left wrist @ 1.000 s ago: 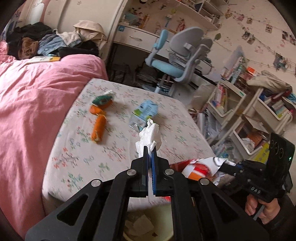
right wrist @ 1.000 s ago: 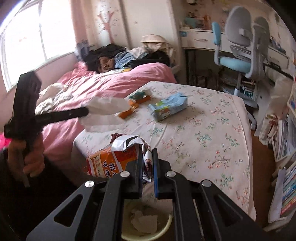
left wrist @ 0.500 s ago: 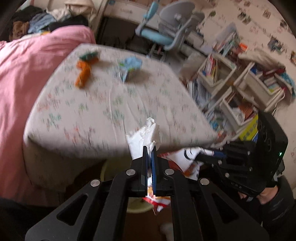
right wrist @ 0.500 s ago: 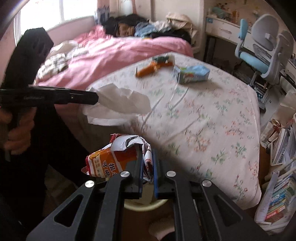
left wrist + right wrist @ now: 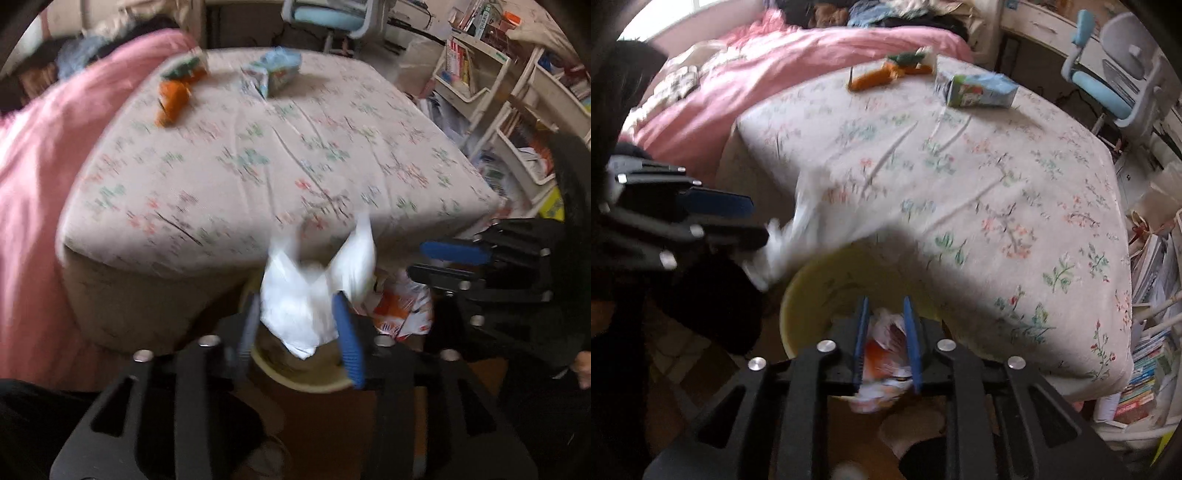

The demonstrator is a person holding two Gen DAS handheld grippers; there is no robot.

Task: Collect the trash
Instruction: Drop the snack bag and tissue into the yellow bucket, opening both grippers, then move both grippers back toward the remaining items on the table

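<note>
The left gripper [image 5: 299,332] has its two blue-padded fingers [image 5: 349,347] spread wide apart, and the crumpled white tissue [image 5: 306,291] sits in the gap between them, blurred, with its lower point hanging over the round pale yellow plastic bin [image 5: 295,376] below; whether either pad touches the paper cannot be told. In the right wrist view the same tissue [image 5: 798,236] shows as a white smear just off the tips of the left gripper [image 5: 753,221], above the bin's near-left rim [image 5: 790,295]. The right gripper [image 5: 886,339] also has its fingers [image 5: 911,332] parted, and the orange and white crumpled snack wrapper [image 5: 882,354] lies between them but lower down, inside the bin's mouth, loose from both pads as far as can be seen. From the left wrist camera that wrapper [image 5: 402,310] appears beside the tissue, under the right gripper [image 5: 432,262]. The bin stands on the floor against the corner of the bed with the floral sheet [image 5: 979,177]. Farther back on the sheet lie an orange and green snack packet [image 5: 886,72] and a light blue and green tissue pack [image 5: 979,90], well apart from both grippers. A pink quilt [image 5: 768,62] covers the bed's far side.
</note>
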